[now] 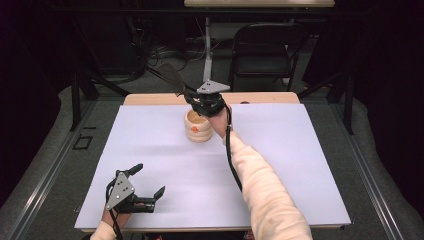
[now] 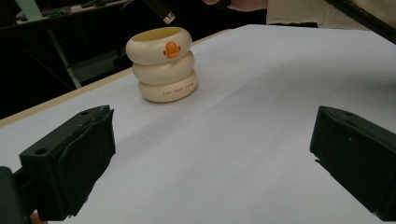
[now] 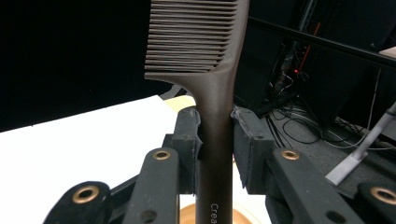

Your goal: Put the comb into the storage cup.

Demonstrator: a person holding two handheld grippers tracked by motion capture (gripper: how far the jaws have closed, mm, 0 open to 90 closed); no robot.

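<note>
White paper covered the worktop [image 1: 280, 165]. Above the cream holder [image 1: 198, 126], the right gripper [image 3: 215, 140] pinched a brown comb [image 3: 205, 56]; lowering it straight would seat the handle. Left gripper [image 1: 142, 182] fingers rested spread.

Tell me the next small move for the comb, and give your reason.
Probably lower it straight down. The right gripper is shut on the comb, teeth up, and the handle end seems to sit just over the mouth of the cream ring holder. The left gripper rests open and apart.
</note>
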